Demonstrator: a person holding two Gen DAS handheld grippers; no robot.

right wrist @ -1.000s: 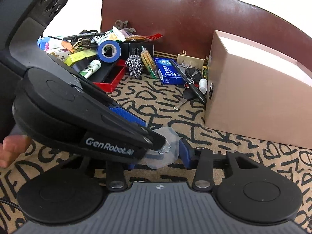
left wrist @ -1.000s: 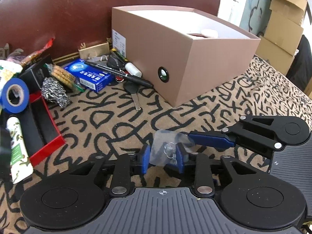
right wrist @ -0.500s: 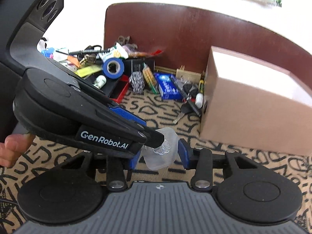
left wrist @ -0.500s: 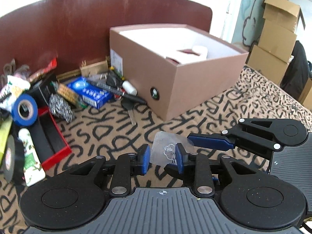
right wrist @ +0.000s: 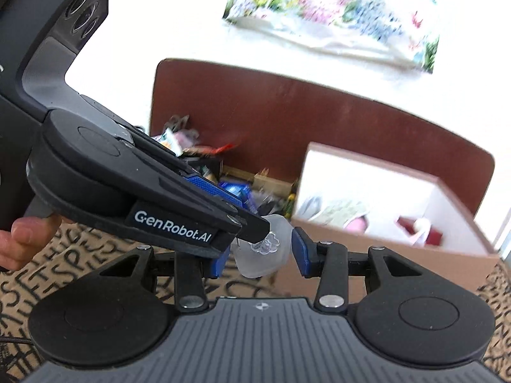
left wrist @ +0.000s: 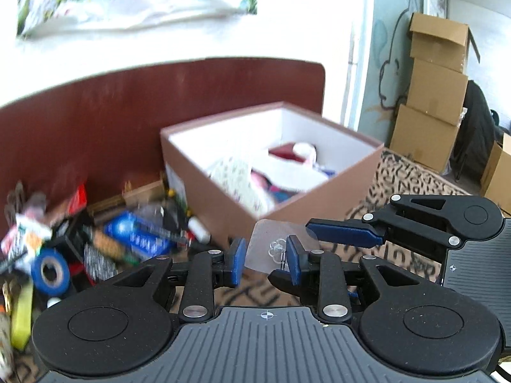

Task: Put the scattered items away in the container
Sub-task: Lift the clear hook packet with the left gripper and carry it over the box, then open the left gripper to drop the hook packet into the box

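A small clear plastic bag (left wrist: 274,250) with a flower-shaped trinket hangs in the air between both grippers; it also shows in the right wrist view (right wrist: 266,250). My left gripper (left wrist: 265,260) and right gripper (right wrist: 260,253) both close on the bag, crossing each other at right angles. The brown box (left wrist: 319,204) stands open just beyond, with a patterned packet, a red item and other things inside; it also shows in the right wrist view (right wrist: 399,252). Scattered items (left wrist: 105,239) lie left of the box.
A blue tape roll (left wrist: 49,276), a blue packet (left wrist: 137,236), a steel scourer (left wrist: 97,263) and a red tray lie against the dark red backboard (left wrist: 95,127). Stacked cardboard boxes (left wrist: 437,92) stand far right. The patterned cloth (right wrist: 80,271) covers the table.
Both grippers have risen together with the bag, so the box's inside now shows. The views are blurred with motion.
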